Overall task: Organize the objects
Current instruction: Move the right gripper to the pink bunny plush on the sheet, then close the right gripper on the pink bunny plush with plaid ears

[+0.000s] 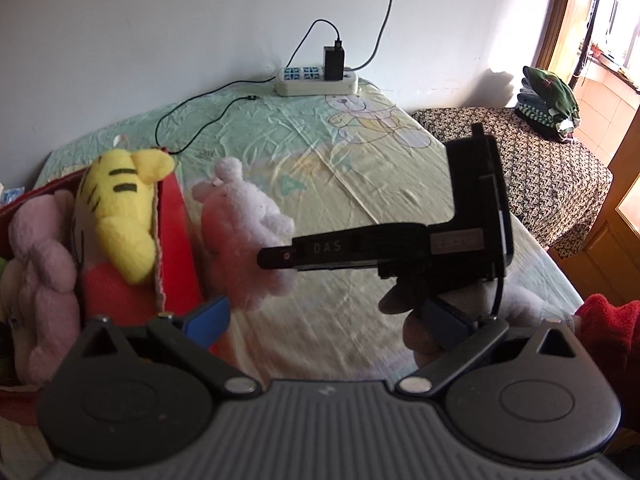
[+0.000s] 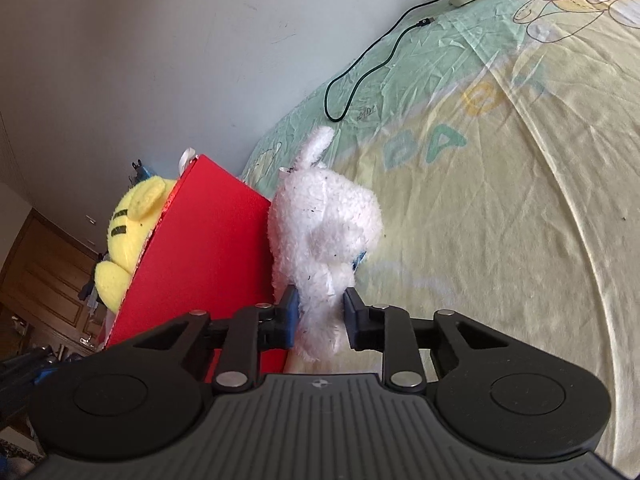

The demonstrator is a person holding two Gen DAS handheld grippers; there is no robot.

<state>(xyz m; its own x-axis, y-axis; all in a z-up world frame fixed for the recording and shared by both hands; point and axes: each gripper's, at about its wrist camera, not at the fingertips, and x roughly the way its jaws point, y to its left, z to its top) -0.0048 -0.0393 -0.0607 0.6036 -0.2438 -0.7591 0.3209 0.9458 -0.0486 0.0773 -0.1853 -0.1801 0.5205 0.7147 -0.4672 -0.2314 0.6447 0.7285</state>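
Bed (image 2: 500, 200): carrying red box (image 2: 200, 256)
Right gripper (image 2: 320, 316): clamping white plush (image 2: 324, 240)
Left gripper (image 1: 320, 320): spreading wide, holding nothing

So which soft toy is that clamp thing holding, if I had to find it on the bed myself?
Start at the bed sheet and find the red box stuffed with plush toys. Right beside the box's outer wall, outside it, is a fluffy white plush toy, pinched by the right gripper. Unlike the yellow striped tiger, it isn't in the box.
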